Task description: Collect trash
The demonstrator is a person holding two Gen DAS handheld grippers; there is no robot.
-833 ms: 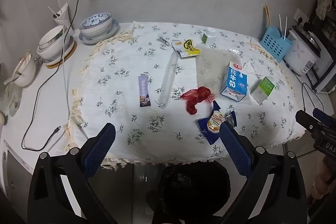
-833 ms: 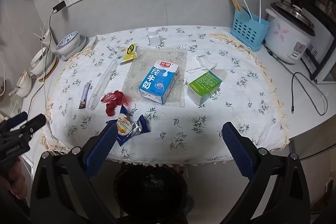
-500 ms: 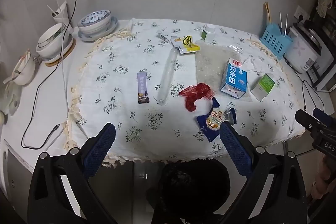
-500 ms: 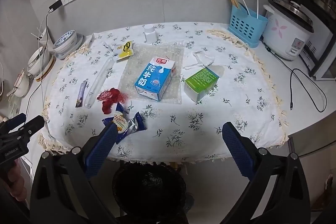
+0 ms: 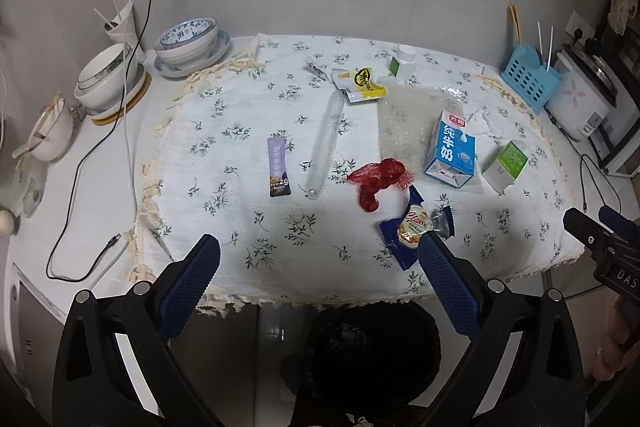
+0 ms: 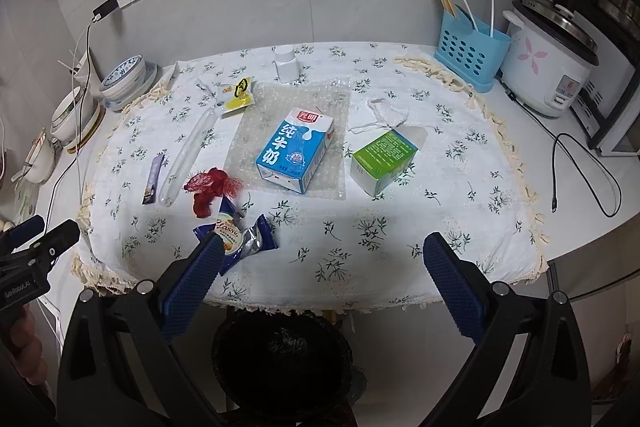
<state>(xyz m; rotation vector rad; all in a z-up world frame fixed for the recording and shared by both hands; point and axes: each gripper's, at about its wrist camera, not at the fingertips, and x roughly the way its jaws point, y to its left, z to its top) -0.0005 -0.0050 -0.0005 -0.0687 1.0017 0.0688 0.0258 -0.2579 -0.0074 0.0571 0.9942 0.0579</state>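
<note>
On the surface [image 6: 440, 227], spread with a floral cloth, the trash lies scattered: a blue milk carton [image 6: 296, 155] sits on a sheet of bubble wrap [image 6: 336, 99] near the middle, with a green box [image 6: 384, 159] just to its right and a crumpled white scrap [image 6: 380, 115] behind that box. Left of the carton are a red net [image 5: 380, 175], a blue snack wrapper [image 5: 412, 231] close to the near edge, a clear plastic tube [image 5: 326, 143], a purple sachet [image 5: 278, 167] and a yellow packet [image 5: 364, 85]. A small white bottle [image 6: 286, 65] stands toward the back wall. Below the near edge, on the floor, stands a black trash bin [image 6: 282, 355]. The left claw [image 5: 318, 275] hangs over the near edge with its jaws wide apart and nothing between them; the right claw [image 6: 320, 275] does likewise, also spread wide and empty. Bowls [image 5: 188, 41] are stacked at the far left, a blue utensil holder [image 6: 470, 55] and a rice cooker [image 6: 548, 67] at the far right.
</note>
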